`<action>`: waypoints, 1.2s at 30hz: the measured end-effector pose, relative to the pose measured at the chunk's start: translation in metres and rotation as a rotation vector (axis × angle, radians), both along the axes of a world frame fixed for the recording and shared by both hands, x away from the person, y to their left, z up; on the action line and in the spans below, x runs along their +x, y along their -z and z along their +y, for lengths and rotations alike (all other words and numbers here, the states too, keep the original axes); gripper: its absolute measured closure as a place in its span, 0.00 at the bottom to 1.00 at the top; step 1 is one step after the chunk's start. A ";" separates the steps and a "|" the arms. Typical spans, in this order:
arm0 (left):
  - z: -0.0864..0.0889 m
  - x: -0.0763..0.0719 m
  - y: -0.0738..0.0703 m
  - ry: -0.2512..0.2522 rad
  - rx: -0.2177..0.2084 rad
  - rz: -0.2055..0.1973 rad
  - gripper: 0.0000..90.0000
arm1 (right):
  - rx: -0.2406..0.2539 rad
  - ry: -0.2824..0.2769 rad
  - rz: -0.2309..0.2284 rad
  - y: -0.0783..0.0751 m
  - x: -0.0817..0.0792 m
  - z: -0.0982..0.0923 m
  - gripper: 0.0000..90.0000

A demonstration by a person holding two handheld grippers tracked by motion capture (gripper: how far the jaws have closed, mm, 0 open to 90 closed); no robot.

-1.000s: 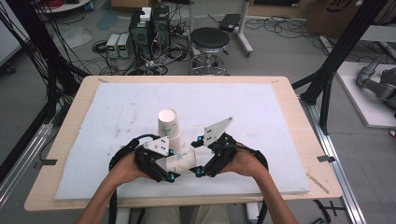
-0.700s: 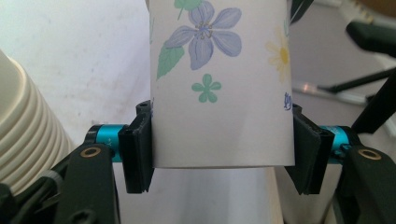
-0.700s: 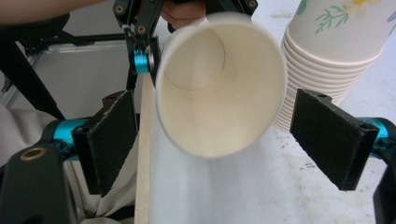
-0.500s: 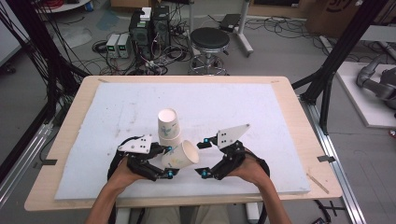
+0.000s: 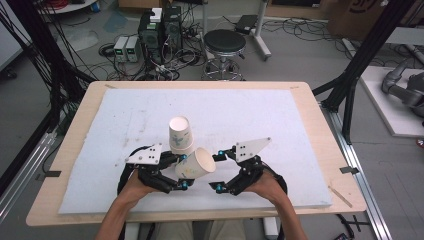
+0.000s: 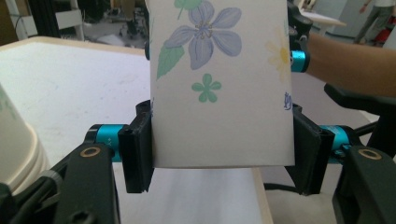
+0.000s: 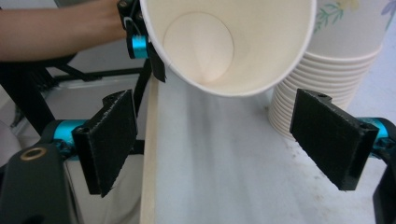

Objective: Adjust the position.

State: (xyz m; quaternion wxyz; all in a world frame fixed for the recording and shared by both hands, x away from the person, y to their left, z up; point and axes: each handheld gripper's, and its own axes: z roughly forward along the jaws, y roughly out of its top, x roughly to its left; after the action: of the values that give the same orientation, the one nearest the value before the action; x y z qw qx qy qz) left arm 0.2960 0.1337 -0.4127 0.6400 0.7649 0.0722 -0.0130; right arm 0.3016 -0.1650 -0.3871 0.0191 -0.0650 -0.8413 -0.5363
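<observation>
Left gripper view: the left gripper [image 6: 223, 154] clamps both pads against a flowered paper cup [image 6: 219, 88], centre frame. High view: that cup [image 5: 196, 163] lies tipped, mouth toward the right gripper [image 5: 218, 171], whose jaws gape empty. Since a second ago the right gripper dropped lower. A cup stack [image 5: 180, 135] stands just behind on the white mat [image 5: 260, 115].
</observation>
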 end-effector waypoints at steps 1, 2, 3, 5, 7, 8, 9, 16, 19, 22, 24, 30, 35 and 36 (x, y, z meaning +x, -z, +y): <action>-0.002 0.000 0.001 0.003 -0.006 0.002 0.40 | 0.026 -0.009 0.005 0.001 0.000 0.001 0.17; -0.003 0.000 0.002 0.007 -0.004 -0.002 0.40 | 0.026 -0.009 0.005 0.001 0.000 0.001 0.17; -0.007 -0.001 0.003 0.018 -0.004 -0.002 0.40 | 0.052 -0.016 0.009 0.002 0.000 0.002 0.17; -0.009 -0.001 0.004 0.021 -0.008 -0.001 0.40 | 0.059 -0.017 0.006 0.002 0.000 0.002 0.17; -0.014 -0.001 0.005 0.031 -0.011 -0.004 0.40 | 0.078 -0.030 0.003 0.002 0.000 0.006 0.17; -0.016 -0.001 0.005 0.033 -0.013 -0.005 0.40 | 0.081 -0.031 0.001 0.002 -0.001 0.007 0.17; -0.016 -0.001 0.005 0.033 -0.013 -0.005 0.40 | 0.081 -0.031 0.001 0.002 -0.001 0.007 0.17; -0.020 -0.001 0.006 0.047 -0.034 -0.008 0.40 | 0.110 -0.043 -0.001 0.002 0.000 0.012 0.17; -0.021 -0.001 0.006 0.052 -0.037 -0.010 0.40 | 0.124 -0.042 0.004 0.002 0.000 0.012 0.17; -0.022 -0.001 0.006 0.061 -0.043 -0.013 0.40 | 0.141 -0.045 0.005 0.002 0.000 0.011 0.19; -0.023 -0.002 0.007 0.063 -0.048 -0.014 0.40 | 0.150 -0.048 0.010 0.002 0.000 0.011 0.20; -0.024 -0.002 0.007 0.074 -0.046 -0.018 0.40 | 0.192 -0.060 0.015 0.002 0.000 0.010 0.32; -0.024 -0.002 0.007 0.078 -0.049 -0.014 0.39 | 0.204 -0.069 0.005 0.002 0.000 0.009 0.36; -0.024 -0.002 0.007 0.078 -0.049 -0.014 0.36 | 0.203 -0.069 0.006 0.002 0.000 0.009 0.36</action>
State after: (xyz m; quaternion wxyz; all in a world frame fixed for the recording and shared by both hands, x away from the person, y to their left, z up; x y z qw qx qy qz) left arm 0.2937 0.1096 -0.4195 0.6580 0.7513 0.0374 -0.0344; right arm 0.3020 -0.1558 -0.3888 0.0464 -0.0351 -0.7842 -0.6178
